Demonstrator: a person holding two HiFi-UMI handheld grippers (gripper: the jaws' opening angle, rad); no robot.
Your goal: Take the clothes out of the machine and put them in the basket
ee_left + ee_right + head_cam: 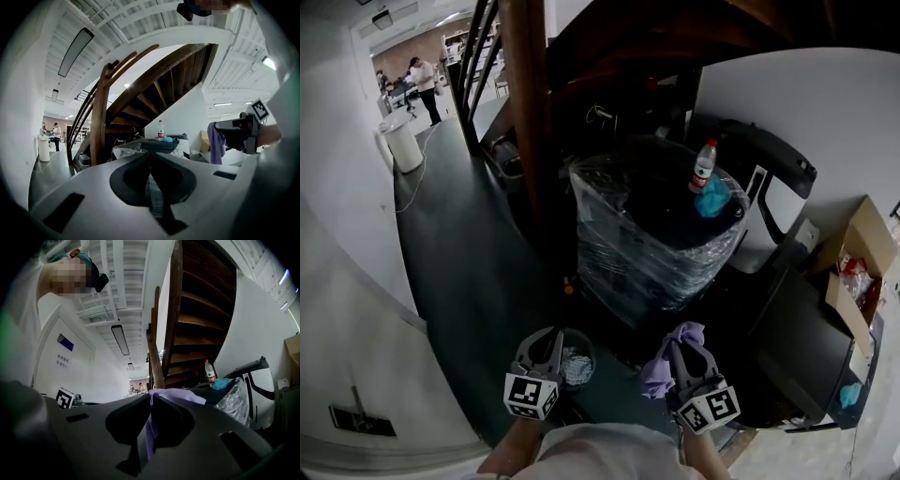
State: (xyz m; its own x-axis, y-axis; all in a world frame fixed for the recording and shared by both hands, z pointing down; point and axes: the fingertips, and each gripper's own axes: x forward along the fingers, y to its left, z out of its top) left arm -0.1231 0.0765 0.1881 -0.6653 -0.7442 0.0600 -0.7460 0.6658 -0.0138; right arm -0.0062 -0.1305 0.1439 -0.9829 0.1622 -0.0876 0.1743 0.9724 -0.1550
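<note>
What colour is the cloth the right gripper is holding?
Light purple; the cloth shows best in the head view.

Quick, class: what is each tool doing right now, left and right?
Left tool: closed on a grey checked cloth.
Right tool: closed on a purple cloth.

bottle (703,165) on wrapped unit (647,258) | stairs (656,37) behind | box (874,239) rt | basket (577,364) front-left of unit
</note>
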